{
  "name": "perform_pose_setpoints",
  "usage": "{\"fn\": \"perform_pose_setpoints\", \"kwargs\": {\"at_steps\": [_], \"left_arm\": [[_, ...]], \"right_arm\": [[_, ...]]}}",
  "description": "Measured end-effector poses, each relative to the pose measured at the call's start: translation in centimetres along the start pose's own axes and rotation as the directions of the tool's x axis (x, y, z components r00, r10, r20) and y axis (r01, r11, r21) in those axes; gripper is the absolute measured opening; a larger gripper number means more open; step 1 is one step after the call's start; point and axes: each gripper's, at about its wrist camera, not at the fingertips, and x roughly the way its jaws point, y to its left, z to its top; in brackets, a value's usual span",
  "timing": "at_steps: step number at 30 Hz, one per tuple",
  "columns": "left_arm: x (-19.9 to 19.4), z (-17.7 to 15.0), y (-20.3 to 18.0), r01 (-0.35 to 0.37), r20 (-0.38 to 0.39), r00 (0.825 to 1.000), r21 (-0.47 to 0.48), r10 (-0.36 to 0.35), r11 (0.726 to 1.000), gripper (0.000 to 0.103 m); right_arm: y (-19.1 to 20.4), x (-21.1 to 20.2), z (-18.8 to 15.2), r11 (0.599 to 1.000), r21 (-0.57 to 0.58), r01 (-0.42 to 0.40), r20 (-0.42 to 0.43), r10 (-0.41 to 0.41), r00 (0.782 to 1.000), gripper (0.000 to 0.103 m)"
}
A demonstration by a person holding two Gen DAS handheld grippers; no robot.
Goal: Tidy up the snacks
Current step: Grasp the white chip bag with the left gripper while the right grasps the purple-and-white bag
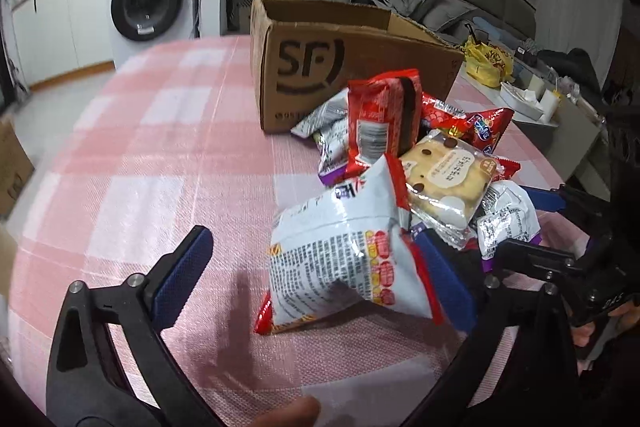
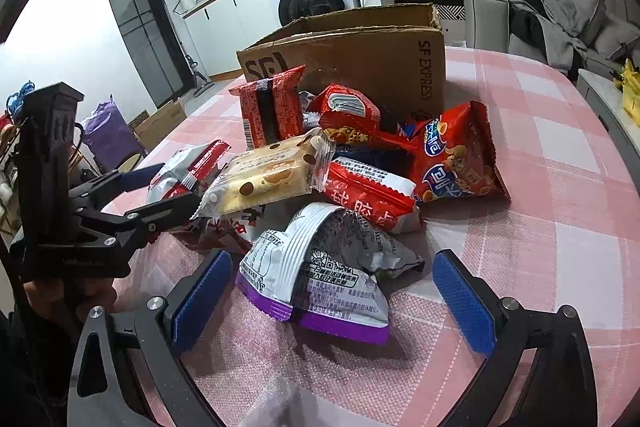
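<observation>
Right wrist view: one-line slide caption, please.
Open right gripper straddles a purple-edged snack packet before the snack pile and cardboard box.

You have one cardboard box (image 2: 360, 63) on the bench (image 2: 560, 227); in front of it, about eight snack packets: five red (image 2: 456, 155), two purple-edged (image 2: 320, 287), one cake (image 2: 264, 179).
</observation>
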Motion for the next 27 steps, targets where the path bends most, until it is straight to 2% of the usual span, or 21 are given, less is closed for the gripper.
{"fn": "perform_pose_setpoints", "kwargs": {"at_steps": [1, 3, 6, 11, 14, 16, 17, 18, 23, 25, 27], "left_arm": [[0.3, 0.0, 0.0, 0.016, -0.012, 1.0, -0.003, -0.016, 1.0, 0.088], [0.9, 0.0, 0.1, 0.041, -0.042, 0.998, -0.007, -0.042, 0.999, 0.067], [1.2, -0.1, 0.3, 0.046, -0.045, 0.998, -0.018, -0.047, 0.999, 0.061], [1.3, -0.3, 0.6, 0.057, -0.038, 0.998, -0.031, -0.058, 0.998, 0.057], [1.1, -0.2, 0.6, 0.036, -0.017, 0.999, -0.021, -0.037, 0.999, 0.057], [0.4, 0.0, 0.7, 0.02, -0.002, 1.0, -0.017, -0.02, 1.0, 0.056], [0.2, 0.1, 0.9, 0.021, 0.008, 1.0, -0.023, -0.021, 1.0, 0.056], [-0.1, 0.1, 1.1, 0.022, 0.014, 1.0, -0.028, -0.022, 0.999, 0.056], [-1.2, 0.1, 1.5, 0.021, 0.034, 0.999, -0.031, -0.02, 0.999, 0.056], [-1.7, 0.2, 1.3, 0.02, 0.045, 0.999, -0.024, -0.019, 1.0, 0.056], [-2.2, 0.2, 1.2, 0.026, 0.056, 0.998, -0.019, -0.025, 0.999, 0.056]], "right_arm": [[0.2, 0.3, 0.2, 1.0, -0.009, 0.003, -0.004, -0.003, 1.0, 0.102], [0.4, 0.5, 0.2, 1.0, -0.017, 0.001, -0.01, -0.001, 1.0, 0.102], [0.8, 1.1, 0.5, 1.0, -0.026, 0.005, -0.018, -0.005, 1.0, 0.099], [0.8, 1.4, 0.7, 1.0, -0.019, 0.005, -0.019, -0.005, 1.0, 0.091], [0.7, 0.9, 0.5, 1.0, -0.017, 0.004, -0.011, -0.004, 1.0, 0.079], [0.2, 0.3, 0.0, 1.0, 0.002, 0.01, -0.004, -0.01, 1.0, 0.065], [-0.1, 0.0, -0.2, 1.0, 0.013, 0.012, 0.002, -0.012, 1.0, 0.062], [-0.4, -0.4, -0.4, 1.0, 0.023, -0.009, 0.012, 0.008, 1.0, 0.054], [-0.2, -1.6, -1.1, 1.0, 0.017, -0.001, 0.037, 0.0, 0.999, 0.049], [-0.1, -2.0, -1.3, 1.0, 0.016, -0.005, 0.043, 0.005, 0.999, 0.04], [0.0, -2.7, -1.6, 1.0, 0.012, -0.007, 0.055, 0.007, 0.998, 0.04]]}}
